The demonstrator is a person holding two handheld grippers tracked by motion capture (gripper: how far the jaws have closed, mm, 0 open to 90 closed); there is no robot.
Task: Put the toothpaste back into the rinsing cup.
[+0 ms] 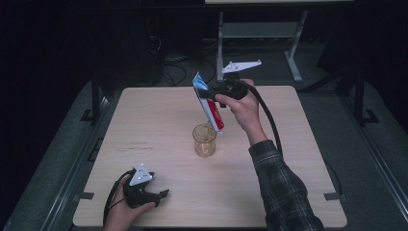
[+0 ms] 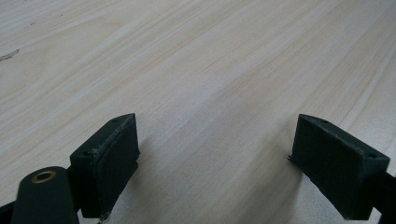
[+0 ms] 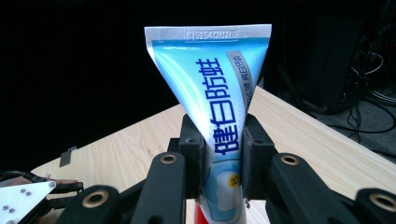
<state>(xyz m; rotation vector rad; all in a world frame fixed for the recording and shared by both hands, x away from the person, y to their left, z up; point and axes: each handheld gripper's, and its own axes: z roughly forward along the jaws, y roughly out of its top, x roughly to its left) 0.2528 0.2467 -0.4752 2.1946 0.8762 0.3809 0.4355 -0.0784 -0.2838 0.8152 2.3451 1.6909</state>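
Right gripper clamps toothpaste tube, cap end hidden

The toothpaste tube bears large dark-blue Chinese characters 健白防蛀 down its side, and the embossed code S1540/112L3 across its flat crimped end

Dark plaid sleeve, black claws

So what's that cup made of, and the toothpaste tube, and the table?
The cup looks like clear amber-tinted plastic or glass: you can see the table through it, though which one is hard to tell. The toothpaste tube seems soft, glossy plastic laminate, with a flat crimped end and shiny printed skin, pinched by the right gripper. The table looks like pale wood or wood-look laminate, with matte grain lines.
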